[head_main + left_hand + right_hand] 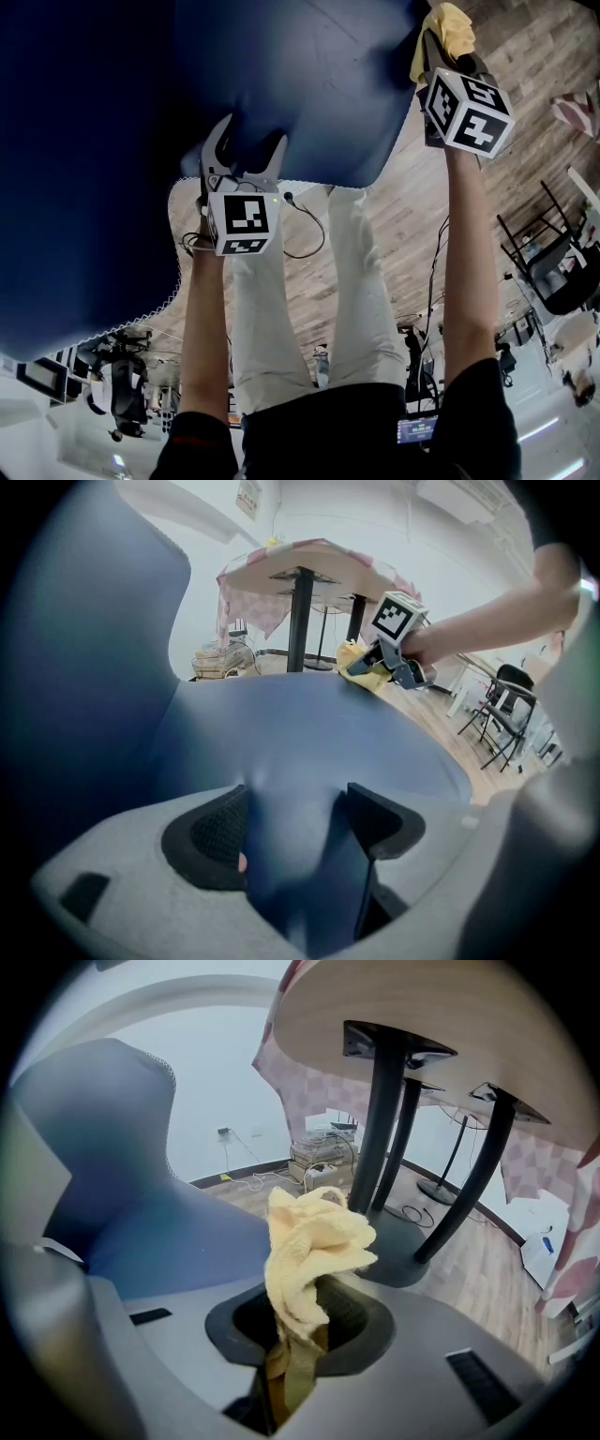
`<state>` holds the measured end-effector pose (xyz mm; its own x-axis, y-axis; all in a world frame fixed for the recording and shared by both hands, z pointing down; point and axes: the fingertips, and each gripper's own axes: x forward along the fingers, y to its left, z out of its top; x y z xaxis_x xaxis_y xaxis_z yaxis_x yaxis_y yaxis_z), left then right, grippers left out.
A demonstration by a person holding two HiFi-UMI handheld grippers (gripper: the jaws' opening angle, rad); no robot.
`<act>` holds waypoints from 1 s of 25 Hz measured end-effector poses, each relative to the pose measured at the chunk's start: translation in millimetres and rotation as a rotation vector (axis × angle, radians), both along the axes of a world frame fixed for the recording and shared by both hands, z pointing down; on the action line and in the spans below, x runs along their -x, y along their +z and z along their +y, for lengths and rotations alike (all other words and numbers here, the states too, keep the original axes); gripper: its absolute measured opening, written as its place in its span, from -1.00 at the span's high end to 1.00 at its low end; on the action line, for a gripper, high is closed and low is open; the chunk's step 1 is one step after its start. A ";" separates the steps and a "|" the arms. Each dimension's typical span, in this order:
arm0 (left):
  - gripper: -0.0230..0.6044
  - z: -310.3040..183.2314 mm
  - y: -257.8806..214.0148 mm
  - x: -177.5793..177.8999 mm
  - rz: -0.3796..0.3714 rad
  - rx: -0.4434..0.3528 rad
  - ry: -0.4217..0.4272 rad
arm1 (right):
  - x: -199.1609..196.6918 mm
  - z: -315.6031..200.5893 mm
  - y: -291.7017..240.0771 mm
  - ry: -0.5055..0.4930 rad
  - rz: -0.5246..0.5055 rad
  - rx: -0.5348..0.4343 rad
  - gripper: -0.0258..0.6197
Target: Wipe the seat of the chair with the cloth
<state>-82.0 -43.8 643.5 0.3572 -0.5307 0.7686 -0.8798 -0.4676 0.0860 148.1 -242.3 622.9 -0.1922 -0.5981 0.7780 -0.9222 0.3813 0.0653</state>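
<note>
The chair's blue seat fills the top of the head view, and its tall back is at the left. My left gripper sits on the seat's near edge. In the left gripper view its jaws are closed on a ridge of the blue seat. My right gripper is at the seat's far right corner, shut on a bunched yellow cloth. The cloth sticks up out of the jaws, with the seat just to its left. Cloth and right gripper rest at the seat's far rim.
A round table on dark pedestal legs stands just past the chair, draped with a checked cloth. A black folding chair is at the right on the wooden floor. Cables lie by the person's legs.
</note>
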 end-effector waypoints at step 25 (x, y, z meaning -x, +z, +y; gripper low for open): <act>-0.13 2.0 3.2 2.2 0.001 0.010 -0.012 | 161.9 27.0 -4.0 -0.314 -0.126 0.027 0.72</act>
